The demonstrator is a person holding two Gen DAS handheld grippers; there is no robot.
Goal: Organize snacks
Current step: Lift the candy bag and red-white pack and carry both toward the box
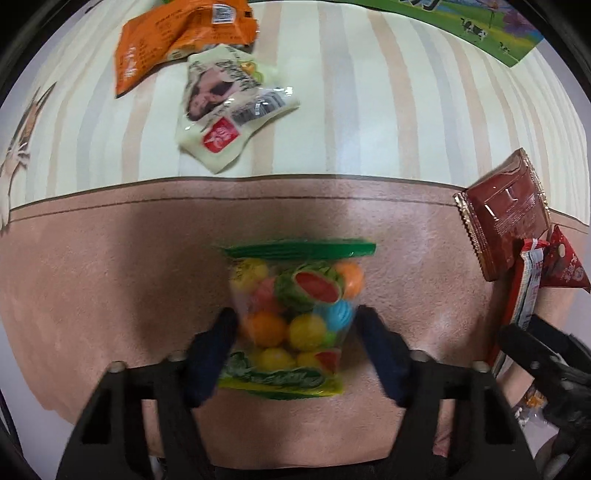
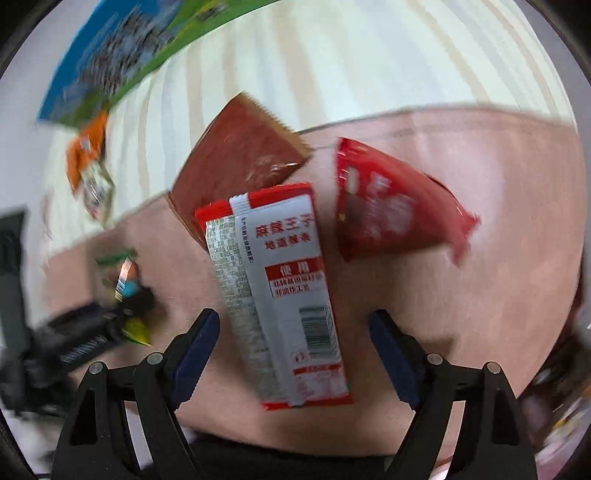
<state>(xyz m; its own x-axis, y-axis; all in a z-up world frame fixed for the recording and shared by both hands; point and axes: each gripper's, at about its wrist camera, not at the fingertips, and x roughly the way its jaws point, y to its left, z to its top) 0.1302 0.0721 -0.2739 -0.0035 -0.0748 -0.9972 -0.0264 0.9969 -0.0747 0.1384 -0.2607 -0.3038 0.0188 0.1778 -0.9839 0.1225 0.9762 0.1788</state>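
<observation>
A clear bag of coloured round candies (image 1: 295,314) with green ends lies on the pink mat (image 1: 110,277). My left gripper (image 1: 295,325) points down over it, its dark pads pressing the bag's two sides, which pinch in between them. In the right wrist view a long red-and-white packet (image 2: 280,288) lies between the fingers of my right gripper (image 2: 295,325), which is open with a gap on each side. A brown packet (image 2: 240,158) and a red triangular packet (image 2: 388,206) lie just beyond it.
An orange packet (image 1: 177,40) and a cream packet (image 1: 229,107) lie on the striped cloth (image 1: 369,110) at the far left. A green-and-blue picture box (image 1: 480,26) sits at the far edge. The right gripper's body (image 1: 535,350) is close on the right.
</observation>
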